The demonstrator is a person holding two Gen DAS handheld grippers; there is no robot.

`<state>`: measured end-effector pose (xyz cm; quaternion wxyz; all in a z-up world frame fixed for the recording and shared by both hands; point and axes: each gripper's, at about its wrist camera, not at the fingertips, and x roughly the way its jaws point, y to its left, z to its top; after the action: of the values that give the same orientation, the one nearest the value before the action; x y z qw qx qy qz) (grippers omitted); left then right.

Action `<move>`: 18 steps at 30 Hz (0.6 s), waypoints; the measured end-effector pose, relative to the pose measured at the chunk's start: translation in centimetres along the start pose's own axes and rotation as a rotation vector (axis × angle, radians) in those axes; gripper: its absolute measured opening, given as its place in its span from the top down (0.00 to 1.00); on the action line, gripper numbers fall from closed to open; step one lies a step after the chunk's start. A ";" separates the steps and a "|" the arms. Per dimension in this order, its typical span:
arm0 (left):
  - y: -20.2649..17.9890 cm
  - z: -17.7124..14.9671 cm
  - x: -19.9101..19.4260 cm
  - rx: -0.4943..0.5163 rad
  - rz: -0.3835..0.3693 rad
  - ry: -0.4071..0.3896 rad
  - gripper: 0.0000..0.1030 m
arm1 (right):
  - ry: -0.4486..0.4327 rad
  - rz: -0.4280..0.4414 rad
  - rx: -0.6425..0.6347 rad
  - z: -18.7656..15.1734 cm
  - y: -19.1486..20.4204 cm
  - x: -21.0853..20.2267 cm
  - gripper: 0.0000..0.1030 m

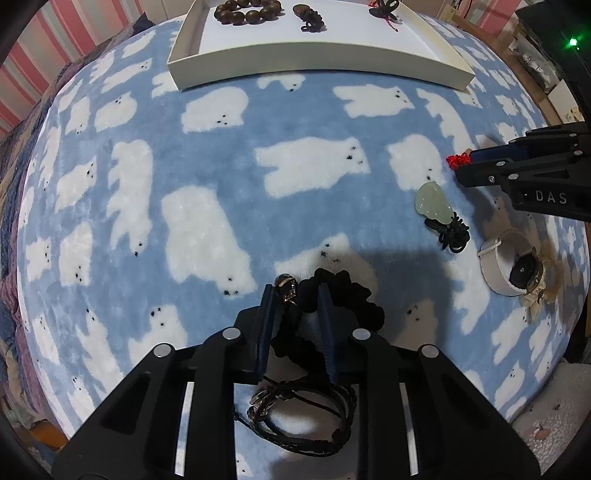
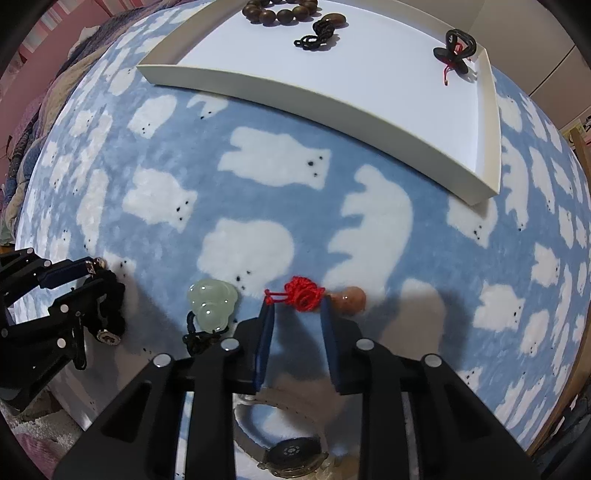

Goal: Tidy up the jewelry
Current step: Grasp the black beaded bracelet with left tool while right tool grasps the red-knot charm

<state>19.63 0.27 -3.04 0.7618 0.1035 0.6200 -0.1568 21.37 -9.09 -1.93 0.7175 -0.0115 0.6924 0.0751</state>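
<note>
Nearest in the left wrist view: leather bracelet lying under the left gripper, untouched. Just past it, black scrunchie bunched between the jaws, which sit narrow with the fabric and a small metal charm pinched between them, so looks like a grip on the scrunchie, though hard to say how firm. Pointing nearly straight down, probably to pluck it off the fluffy blanket without dragging the pile.

Over on the right: right gripper also pointing down, jaws narrowed around the red knot, with its orange bead sticking out to one side. Pads look to be right at the knot, but cannot tell for sure whether squeezing or just bracketing. Grabbing the knot rather than the slick bead seems sensible. Watch below that gripper, jade pendant just beside it with its black cord trailing, so worth lifting straight up to avoid snagging.

Between the two grippers and the tray: wide open stretch of blanket, nothing in the way. Tray at the far side with a raised rim to clear on the way in. Already inside: wooden beads, dark pendant, black knot near the right wall. Loads of bare floor in the near half for dropping both pieces, away from the rim
</note>
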 end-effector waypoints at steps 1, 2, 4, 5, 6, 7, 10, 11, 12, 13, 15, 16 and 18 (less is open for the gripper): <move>0.0 0.1 0.0 0.002 0.002 -0.001 0.80 | -0.005 -0.002 -0.001 0.1 0.1 0.0 0.75; -0.1 0.1 0.0 0.002 0.003 -0.001 0.80 | -0.007 -0.003 -0.003 0.1 0.1 0.1 0.75; -0.2 0.1 0.0 0.001 0.003 -0.002 0.81 | -0.006 -0.002 -0.008 0.4 -0.1 0.0 0.75; -0.3 0.1 0.0 0.001 0.003 -0.002 0.81 | -0.007 -0.004 -0.010 0.4 -0.1 0.0 0.75; -0.2 0.0 0.0 0.002 0.003 -0.002 0.81 | -0.007 -0.006 -0.013 0.5 0.1 0.0 0.75; -0.2 0.0 0.0 0.001 0.002 -0.002 0.81 | -0.009 -0.009 -0.016 0.6 0.2 0.1 0.75; -0.2 -0.1 -0.1 -0.001 0.000 -0.003 0.81 | -0.011 -0.017 -0.021 1.0 0.6 0.2 0.78; -0.1 -0.1 -0.1 -0.002 -0.001 -0.003 0.81 | -0.011 -0.018 -0.022 0.9 0.6 0.3 0.83; -0.1 -0.2 -0.2 -0.004 -0.002 -0.004 0.81 | -0.011 -0.019 -0.021 0.7 0.5 0.3 0.86; 0.0 -0.3 -0.2 -0.004 -0.002 -0.005 0.82 | -0.014 -0.020 -0.020 0.8 0.5 0.4 0.87; -0.1 -0.4 -0.2 -0.002 0.003 -0.009 0.83 | -0.018 -0.018 -0.019 0.7 0.3 0.5 0.89; 0.1 -0.6 -0.4 0.004 0.009 -0.012 0.84 | -0.023 -0.020 -0.023 0.7 0.3 0.5 0.89; -0.1 -0.8 -0.6 0.013 0.025 -0.019 0.86 | -0.031 -0.021 -0.027 0.5 0.0 0.4 0.92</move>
<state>18.78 0.49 -2.64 0.7689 0.1148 0.6103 -0.1525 21.91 -9.00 -2.31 0.7286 -0.0271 0.6800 0.0771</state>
